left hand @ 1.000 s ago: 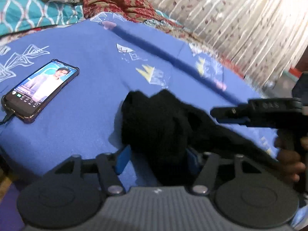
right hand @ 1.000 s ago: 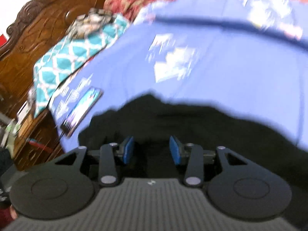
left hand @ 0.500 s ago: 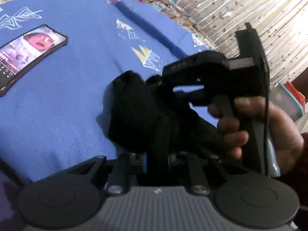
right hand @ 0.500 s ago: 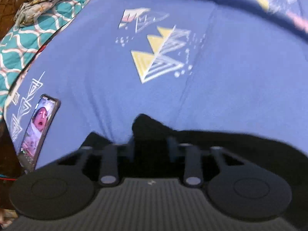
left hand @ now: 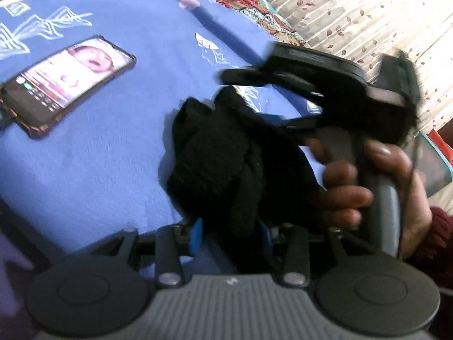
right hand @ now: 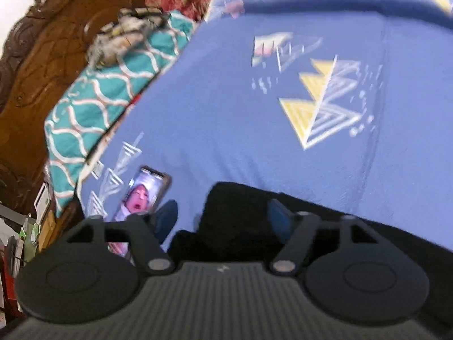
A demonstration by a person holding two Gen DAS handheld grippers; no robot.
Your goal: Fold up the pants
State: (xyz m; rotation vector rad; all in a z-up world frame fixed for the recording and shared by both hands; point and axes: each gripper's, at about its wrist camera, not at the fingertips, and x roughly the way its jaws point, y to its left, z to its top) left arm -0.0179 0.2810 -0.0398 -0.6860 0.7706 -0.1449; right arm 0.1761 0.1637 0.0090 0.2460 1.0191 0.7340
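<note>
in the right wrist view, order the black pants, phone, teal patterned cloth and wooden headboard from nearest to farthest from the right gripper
1. black pants, between the fingers of the right gripper
2. phone, just left
3. teal patterned cloth, farther left
4. wooden headboard, far upper left

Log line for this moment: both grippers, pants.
left gripper: shut on black pants | right gripper: open, over pants | phone: on blue sheet

The right claw [right hand: 222, 219] gapes wide over bunched black pants [right hand: 235, 226] on the blue bedsheet [right hand: 226, 107].
</note>
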